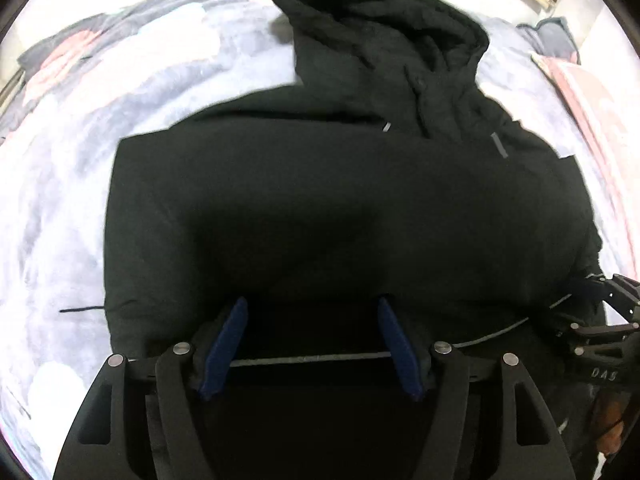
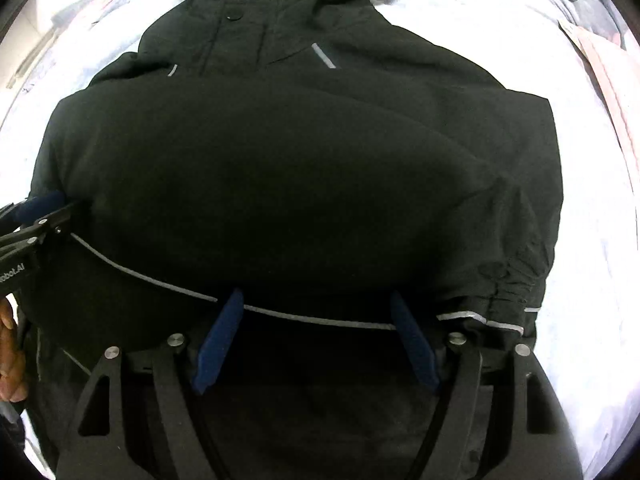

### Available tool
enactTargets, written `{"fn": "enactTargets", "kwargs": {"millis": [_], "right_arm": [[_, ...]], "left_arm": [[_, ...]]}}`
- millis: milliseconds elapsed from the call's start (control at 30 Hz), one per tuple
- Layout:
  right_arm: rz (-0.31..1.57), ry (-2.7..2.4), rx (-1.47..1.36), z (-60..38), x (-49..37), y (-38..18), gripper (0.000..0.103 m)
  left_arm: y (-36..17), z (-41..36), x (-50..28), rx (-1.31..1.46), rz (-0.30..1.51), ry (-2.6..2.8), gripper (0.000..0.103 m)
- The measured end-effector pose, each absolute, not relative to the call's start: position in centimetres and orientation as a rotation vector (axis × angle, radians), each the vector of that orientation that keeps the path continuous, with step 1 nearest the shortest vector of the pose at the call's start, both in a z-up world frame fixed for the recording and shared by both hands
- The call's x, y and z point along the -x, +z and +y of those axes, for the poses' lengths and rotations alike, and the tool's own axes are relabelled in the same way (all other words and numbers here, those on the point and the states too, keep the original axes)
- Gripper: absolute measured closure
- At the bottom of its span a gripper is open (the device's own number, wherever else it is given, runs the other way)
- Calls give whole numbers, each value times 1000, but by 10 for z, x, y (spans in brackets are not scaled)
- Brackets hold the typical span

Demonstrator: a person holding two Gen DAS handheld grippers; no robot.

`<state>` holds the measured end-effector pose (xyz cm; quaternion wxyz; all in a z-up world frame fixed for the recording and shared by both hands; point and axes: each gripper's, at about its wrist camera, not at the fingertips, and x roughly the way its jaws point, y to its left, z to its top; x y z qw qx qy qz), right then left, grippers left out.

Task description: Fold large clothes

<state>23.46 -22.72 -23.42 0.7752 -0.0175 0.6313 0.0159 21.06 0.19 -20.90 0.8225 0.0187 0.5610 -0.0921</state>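
A black hooded jacket (image 1: 320,200) with thin grey reflective strips lies on a bed, hood at the far end. Its sides are folded in, so the body forms a rough rectangle. It fills the right wrist view (image 2: 304,168) too. My left gripper (image 1: 312,312) is open, its blue pads (image 1: 226,344) spread over the jacket's near hem, with a grey piping line between them. My right gripper (image 2: 316,308) is open too, blue pads (image 2: 218,340) astride the hem piping. Each gripper shows at the edge of the other's view.
The bed cover (image 1: 60,200) is pale grey-white with pink patches. Pink bedding (image 1: 592,92) and a dark item lie at the far right. A thin dark cord (image 1: 80,310) sticks out from the jacket's left side. A hand (image 2: 8,356) shows at the left edge.
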Motion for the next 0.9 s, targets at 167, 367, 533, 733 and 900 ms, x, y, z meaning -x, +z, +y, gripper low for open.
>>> {"fn": "enactTargets", "kwargs": {"millis": [167, 367, 533, 733, 900], "right_arm": [[1259, 3, 69, -242, -221, -192, 30], [1349, -135, 51, -281, -212, -219, 30], [1459, -132, -217, -315, -219, -235, 30], [1463, -47, -139, -296, -229, -200, 31], [1306, -9, -76, -292, -269, -137, 31]], "left_arm": [[-175, 12, -185, -14, 1125, -239, 34], [-207, 27, -185, -14, 1224, -164, 34], [-206, 20, -184, -63, 1212, -185, 34], [-141, 38, -193, -3, 1046, -197, 34], [-92, 36, -251, -12, 911, -204, 33]]}}
